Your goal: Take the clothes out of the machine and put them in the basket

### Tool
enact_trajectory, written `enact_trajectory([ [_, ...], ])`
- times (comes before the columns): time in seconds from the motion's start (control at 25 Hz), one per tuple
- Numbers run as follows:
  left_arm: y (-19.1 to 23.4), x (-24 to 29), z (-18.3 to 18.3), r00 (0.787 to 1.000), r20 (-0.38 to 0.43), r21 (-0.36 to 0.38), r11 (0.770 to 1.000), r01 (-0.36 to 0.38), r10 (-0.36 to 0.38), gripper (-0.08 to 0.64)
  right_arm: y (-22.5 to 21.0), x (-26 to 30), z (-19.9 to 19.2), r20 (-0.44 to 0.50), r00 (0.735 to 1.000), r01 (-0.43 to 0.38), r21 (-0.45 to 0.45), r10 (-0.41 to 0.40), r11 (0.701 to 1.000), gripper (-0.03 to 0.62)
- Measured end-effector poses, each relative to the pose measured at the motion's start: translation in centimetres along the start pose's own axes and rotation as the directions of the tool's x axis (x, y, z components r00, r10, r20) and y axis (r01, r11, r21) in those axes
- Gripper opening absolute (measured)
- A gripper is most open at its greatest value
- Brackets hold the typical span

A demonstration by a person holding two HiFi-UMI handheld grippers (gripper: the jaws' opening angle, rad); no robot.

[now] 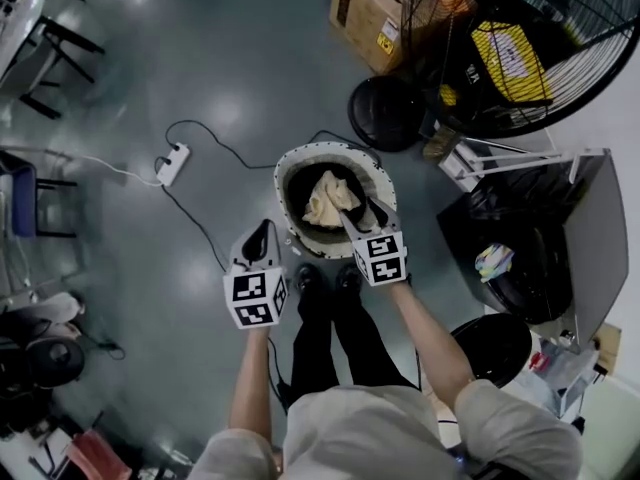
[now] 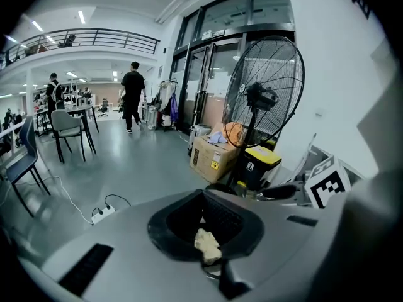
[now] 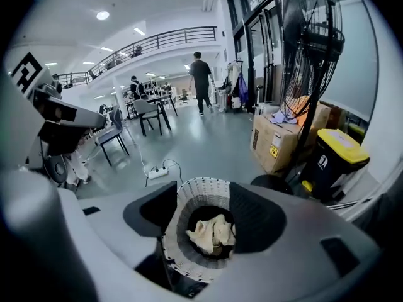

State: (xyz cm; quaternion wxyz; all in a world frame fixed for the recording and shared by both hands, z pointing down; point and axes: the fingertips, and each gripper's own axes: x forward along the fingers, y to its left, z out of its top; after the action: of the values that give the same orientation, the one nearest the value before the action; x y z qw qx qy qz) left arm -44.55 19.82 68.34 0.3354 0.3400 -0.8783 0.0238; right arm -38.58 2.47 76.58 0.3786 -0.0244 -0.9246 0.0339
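A round white-rimmed basket (image 1: 288, 183) stands on the floor at my feet, with a crumpled cream cloth (image 1: 328, 198) lying inside. My right gripper (image 1: 358, 211) hangs over the basket's near side. Its jaws stand apart, framing the basket (image 3: 189, 197) and the cloth (image 3: 213, 233), with nothing pressed between them. My left gripper (image 1: 263, 226) is just left of the basket, its fingers drawn to a point. A small cream cloth piece (image 2: 208, 245) shows in its narrow gap. The dark machine (image 1: 520, 243) stands at the right with its lid (image 1: 590, 238) raised and a colourful cloth (image 1: 493, 261) inside.
A power strip (image 1: 172, 164) and its black cable lie on the floor left of the basket. A large floor fan (image 1: 530, 38), a yellow-lidded bin (image 1: 510, 58) and a cardboard box (image 1: 365, 13) stand behind it. Chairs (image 1: 20, 193) line the left edge. People walk far off in the hall (image 3: 200, 80).
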Motion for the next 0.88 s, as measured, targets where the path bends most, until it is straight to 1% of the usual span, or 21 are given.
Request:
enact_trajectory([
  [0.32, -1.8, -0.8, 2.4, 0.999, 0.022, 0.027, 0.999, 0.033, -0.033, 0.017, -0.6, -3.2, 2.4, 0.060, 0.998, 0.036, 0.017, -0.037, 0.999, 0.152],
  [0.48, -2.9, -2.0, 5.1, 0.997, 0.047, 0.044, 0.998, 0.052, -0.054, 0.017, -0.4, -6.3, 5.0, 0.096, 0.994, 0.050, 0.033, -0.053, 0.998, 0.107],
  [0.68, -4.8, -4.3, 9.6, 0.991, 0.110, 0.079, 0.995, 0.067, -0.076, 0.017, -0.9, -11.5, 9.3, 0.176, 0.981, 0.073, 0.051, -0.081, 0.996, 0.079],
  [0.88, -6.7, -7.4, 14.0, 0.980, 0.175, 0.112, 0.991, 0.080, -0.098, 0.017, -1.6, -17.5, 13.2, 0.269, 0.956, 0.112, 0.043, -0.119, 0.993, 0.055],
])
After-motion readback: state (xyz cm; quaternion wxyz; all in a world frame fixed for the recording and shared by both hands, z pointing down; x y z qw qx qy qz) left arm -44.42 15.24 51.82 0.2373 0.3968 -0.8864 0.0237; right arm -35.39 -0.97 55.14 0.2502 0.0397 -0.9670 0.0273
